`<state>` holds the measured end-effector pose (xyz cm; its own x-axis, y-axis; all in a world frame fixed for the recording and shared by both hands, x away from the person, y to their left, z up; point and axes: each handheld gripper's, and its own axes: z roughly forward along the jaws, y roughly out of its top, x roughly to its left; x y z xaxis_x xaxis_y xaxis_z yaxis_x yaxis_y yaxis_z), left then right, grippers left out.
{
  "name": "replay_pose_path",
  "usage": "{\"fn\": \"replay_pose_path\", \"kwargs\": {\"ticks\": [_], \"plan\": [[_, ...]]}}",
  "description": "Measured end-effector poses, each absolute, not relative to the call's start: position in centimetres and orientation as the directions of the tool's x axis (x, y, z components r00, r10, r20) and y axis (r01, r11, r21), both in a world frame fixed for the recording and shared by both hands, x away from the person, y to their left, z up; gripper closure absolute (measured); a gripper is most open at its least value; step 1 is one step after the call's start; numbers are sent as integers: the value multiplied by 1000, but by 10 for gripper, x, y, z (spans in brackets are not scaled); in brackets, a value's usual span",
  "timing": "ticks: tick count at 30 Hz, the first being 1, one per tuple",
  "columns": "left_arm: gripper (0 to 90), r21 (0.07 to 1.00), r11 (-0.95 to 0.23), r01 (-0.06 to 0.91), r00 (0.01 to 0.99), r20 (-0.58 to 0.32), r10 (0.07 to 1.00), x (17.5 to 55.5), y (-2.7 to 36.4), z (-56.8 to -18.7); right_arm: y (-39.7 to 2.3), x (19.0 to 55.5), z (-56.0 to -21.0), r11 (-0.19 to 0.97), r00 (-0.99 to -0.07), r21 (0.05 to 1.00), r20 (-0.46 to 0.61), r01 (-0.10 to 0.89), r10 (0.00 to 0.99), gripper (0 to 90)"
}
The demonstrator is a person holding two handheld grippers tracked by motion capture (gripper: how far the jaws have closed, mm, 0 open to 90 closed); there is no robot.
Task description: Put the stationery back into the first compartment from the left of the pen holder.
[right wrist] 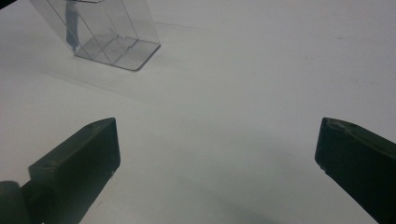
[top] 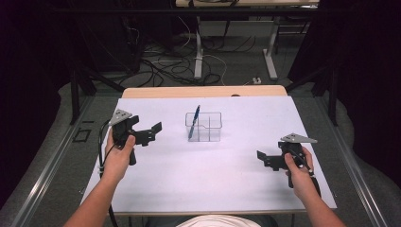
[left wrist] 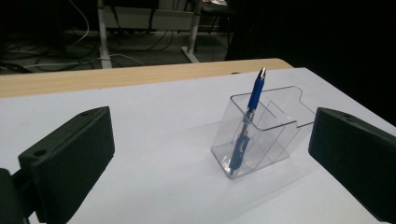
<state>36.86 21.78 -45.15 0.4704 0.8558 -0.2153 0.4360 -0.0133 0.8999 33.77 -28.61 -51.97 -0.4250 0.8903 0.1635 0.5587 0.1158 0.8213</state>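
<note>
Black left gripper [top: 142, 134]: jaws wide apart, nothing between them.
Right gripper [top: 270, 160]: jaws spread wide over bare white table cover [top: 213, 165].
Blue pen [top: 194, 122]: stands tilted in clear holder's [top: 210, 128] left compartment, mid-table, apart from both grippers.
Holder top: cut off in right gripper view.

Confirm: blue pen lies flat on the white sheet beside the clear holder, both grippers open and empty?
Not quite. The blue pen stands tilted inside the clear holder, as the left gripper view shows. The left gripper and right gripper are open and empty.
</note>
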Motion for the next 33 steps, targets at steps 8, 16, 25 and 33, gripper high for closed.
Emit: {"fn": "replay_pose_path", "kwargs": {"ticks": [8, 16, 25, 33], "plan": [[1, 882, 35, 469, 378, -237, 895, 358, 239, -471, -288, 338, -519, 113, -420, 824, 160, 555, 893, 0], [1, 860, 90, 503, 296, -269, 916, 356, 259, -491, -291, 338, -518, 99, -407, 824, 168, 559, 898, 0], [2, 854, 110, 509, 250, -269, 930, 355, 273, -506, -294, 338, -518, 102, -406, 824, 163, 557, 899, 0], [1, 855, 58, 516, 261, -221, 940, 354, 282, -516, -294, 338, -520, 101, -404, 821, 166, 562, 900, 0]]}}
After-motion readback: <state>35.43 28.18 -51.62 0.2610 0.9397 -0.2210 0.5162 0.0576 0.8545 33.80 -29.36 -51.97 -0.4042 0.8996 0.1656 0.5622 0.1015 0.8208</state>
